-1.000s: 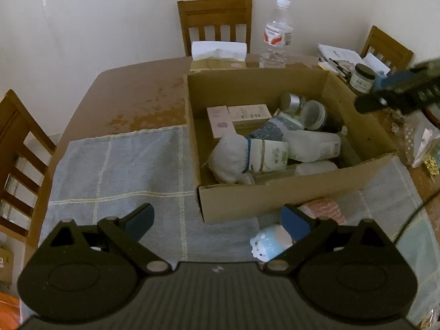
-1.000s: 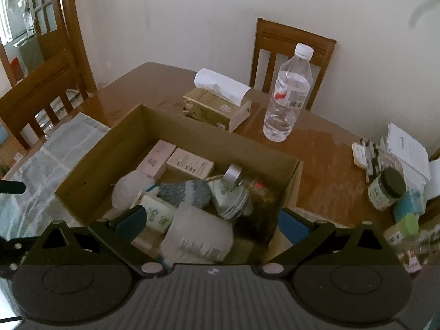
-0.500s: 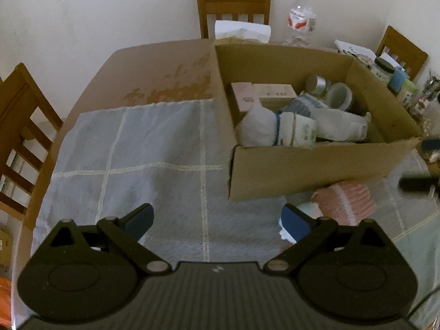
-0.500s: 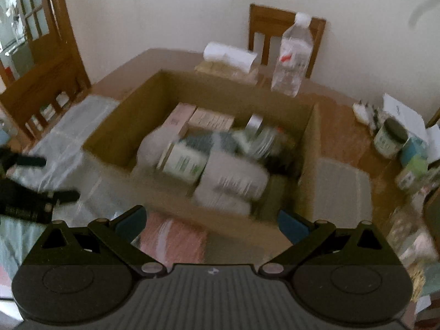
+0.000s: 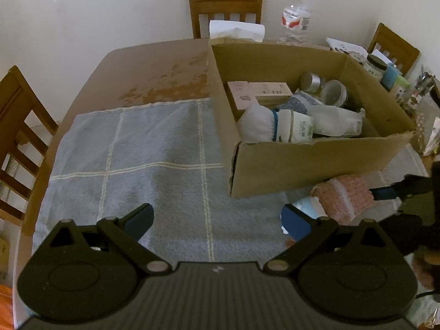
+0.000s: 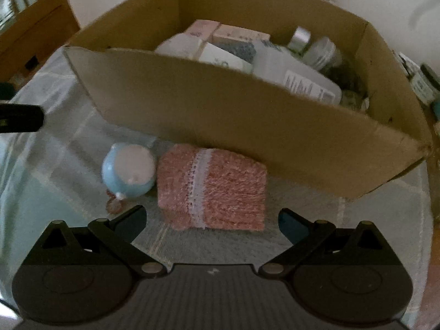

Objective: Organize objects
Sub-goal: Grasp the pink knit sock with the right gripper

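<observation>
Hovering over the blue cloth (image 5: 154, 148), the left gripper (image 5: 217, 217) is spread wide with nothing in it. Next comes a blue pot (image 6: 128, 170) touching a pink towel (image 6: 211, 189), both right in front of the box (image 6: 233, 110). Right gripper (image 6: 211, 220) gapes wide around the towel's near edge, not gripping it

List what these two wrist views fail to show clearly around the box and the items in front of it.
- Blue round item: left wrist view, mostly hidden behind the left gripper finger.
- Box floor: both views, buried under packed items and cut off by the cardboard box near wall.
- Label text on the white bottle: right wrist view, blurred.
- Pink knitted cloth underside: both views, hidden.
- Right gripper: open, touching nothing.
</observation>
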Demonstrator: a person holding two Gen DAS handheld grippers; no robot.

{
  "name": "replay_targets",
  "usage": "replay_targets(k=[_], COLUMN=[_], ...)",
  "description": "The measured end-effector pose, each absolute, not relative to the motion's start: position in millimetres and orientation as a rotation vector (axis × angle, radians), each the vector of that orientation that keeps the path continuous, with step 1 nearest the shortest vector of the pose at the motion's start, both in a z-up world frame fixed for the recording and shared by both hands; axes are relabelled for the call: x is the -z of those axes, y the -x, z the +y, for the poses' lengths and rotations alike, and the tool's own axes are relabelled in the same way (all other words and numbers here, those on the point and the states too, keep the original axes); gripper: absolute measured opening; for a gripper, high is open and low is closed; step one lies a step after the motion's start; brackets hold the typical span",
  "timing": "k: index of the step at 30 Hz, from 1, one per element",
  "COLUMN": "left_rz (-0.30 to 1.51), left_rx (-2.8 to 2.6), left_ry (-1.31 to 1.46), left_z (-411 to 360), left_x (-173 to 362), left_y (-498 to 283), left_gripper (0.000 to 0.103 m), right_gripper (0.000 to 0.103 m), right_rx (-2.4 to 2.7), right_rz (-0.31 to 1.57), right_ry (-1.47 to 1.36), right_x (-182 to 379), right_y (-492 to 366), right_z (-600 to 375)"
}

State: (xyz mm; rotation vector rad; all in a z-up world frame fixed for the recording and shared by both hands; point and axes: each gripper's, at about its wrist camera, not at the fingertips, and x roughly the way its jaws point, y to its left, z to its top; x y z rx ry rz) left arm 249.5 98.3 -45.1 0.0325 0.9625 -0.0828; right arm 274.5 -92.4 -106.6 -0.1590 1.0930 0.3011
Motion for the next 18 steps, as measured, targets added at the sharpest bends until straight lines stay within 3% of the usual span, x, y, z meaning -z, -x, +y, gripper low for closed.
replay_targets(k=[8, 18], left_rz=[0.979, 1.011], left_rx=[0.079, 0.071], left_ry=[-0.022, -0.017], left_z=[101, 90], left_x=[48, 55], left_y=[-243, -244], left_gripper=[0.099, 0.099], right_gripper=[0.103, 0.103], right_rx=[-0.232, -0.173], right_rz=[0.985, 0.998], right_ry=[0.137, 0.105], right_x=[120, 118], right_y=[-273, -263], right_z=[-86, -121])
